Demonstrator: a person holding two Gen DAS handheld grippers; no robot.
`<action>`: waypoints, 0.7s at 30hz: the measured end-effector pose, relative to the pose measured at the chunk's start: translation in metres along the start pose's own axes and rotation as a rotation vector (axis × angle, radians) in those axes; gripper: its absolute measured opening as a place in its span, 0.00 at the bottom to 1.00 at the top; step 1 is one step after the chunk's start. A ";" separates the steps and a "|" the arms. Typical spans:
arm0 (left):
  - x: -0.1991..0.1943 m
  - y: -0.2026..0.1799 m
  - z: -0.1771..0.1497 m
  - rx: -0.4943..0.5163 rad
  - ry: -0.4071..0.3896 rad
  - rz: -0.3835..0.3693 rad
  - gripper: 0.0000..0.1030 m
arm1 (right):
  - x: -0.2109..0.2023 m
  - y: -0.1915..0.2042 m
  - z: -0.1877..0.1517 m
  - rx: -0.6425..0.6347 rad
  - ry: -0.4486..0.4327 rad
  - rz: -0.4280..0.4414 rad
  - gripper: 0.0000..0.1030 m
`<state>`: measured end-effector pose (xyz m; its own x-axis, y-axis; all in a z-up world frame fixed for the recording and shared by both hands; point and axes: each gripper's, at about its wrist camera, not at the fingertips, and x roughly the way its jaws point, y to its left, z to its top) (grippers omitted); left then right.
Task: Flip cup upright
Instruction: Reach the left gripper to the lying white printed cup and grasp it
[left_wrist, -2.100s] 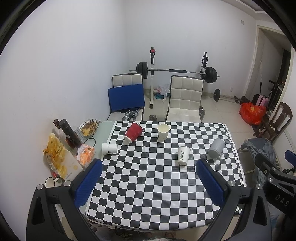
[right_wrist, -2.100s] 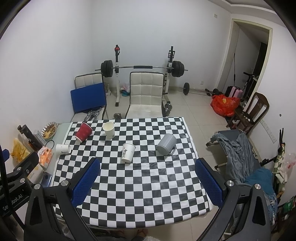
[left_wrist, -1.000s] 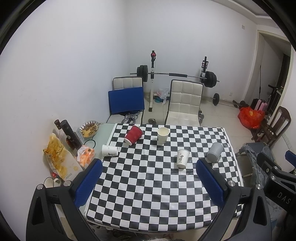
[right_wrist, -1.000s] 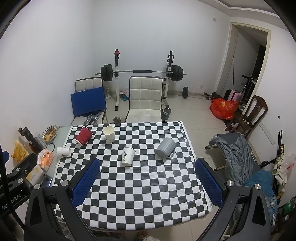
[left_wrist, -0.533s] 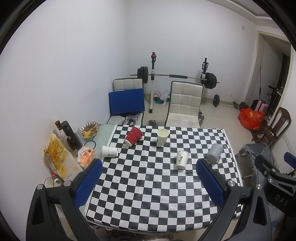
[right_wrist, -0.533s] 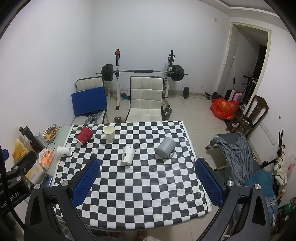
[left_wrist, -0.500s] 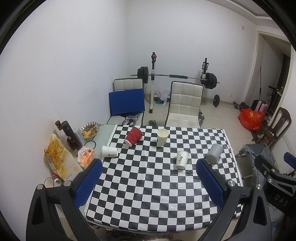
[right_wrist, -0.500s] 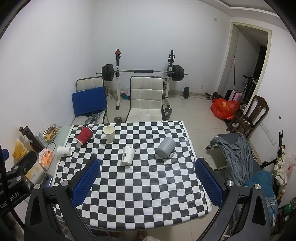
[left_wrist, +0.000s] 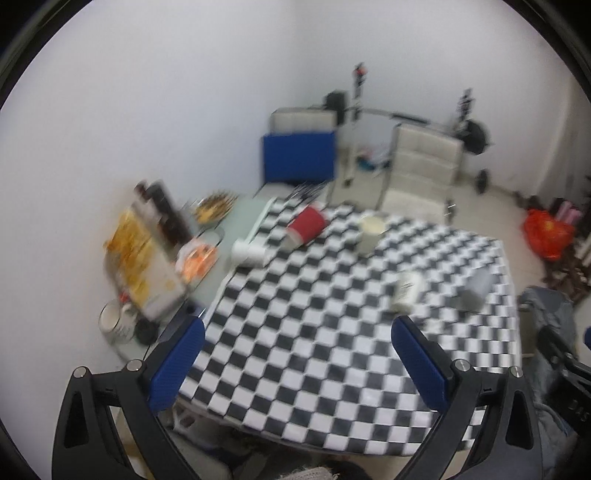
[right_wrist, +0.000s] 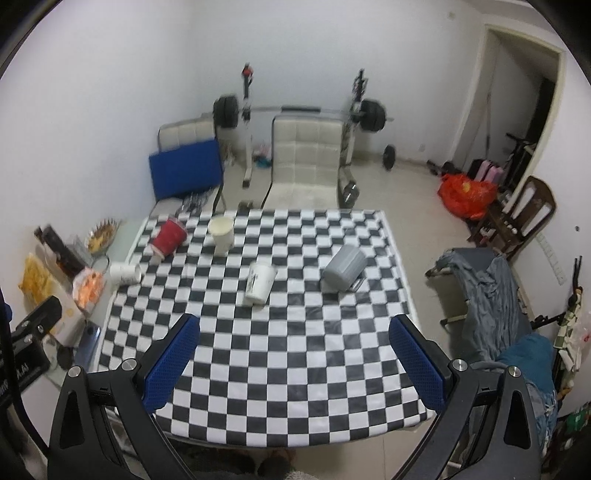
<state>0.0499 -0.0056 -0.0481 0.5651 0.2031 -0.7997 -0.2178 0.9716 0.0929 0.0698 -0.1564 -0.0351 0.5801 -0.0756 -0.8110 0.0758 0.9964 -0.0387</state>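
Several cups sit on the checkered table. A red cup lies tilted on its side at the far left; it also shows in the left wrist view. A small white cup lies on its side by the left edge. A cream cup stands upright. A printed white cup leans, mouth up. A grey mug lies tipped over at the right. My left gripper and right gripper are both open and empty, held high above the near table edge.
Snack bags, dark bottles, a bowl and a mug crowd a side shelf at the left. Two white chairs, a blue cushion and a barbell rack stand behind. A draped chair is at the right.
Both grippers have moved closer to the table. The left wrist view has swung left and tilted, with motion blur. The cups have not moved.
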 end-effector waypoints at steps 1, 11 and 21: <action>0.012 0.003 -0.005 -0.011 0.020 0.028 1.00 | 0.014 0.003 -0.001 -0.010 0.014 0.002 1.00; 0.131 0.057 -0.024 -0.143 0.237 0.188 1.00 | 0.180 0.088 -0.030 -0.165 0.199 0.074 1.00; 0.252 0.112 0.011 -0.254 0.402 0.171 1.00 | 0.301 0.202 -0.019 -0.251 0.341 0.100 1.00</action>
<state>0.1770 0.1560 -0.2325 0.1641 0.2451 -0.9555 -0.4953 0.8581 0.1351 0.2444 0.0228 -0.2976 0.2700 -0.0028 -0.9629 -0.1908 0.9800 -0.0563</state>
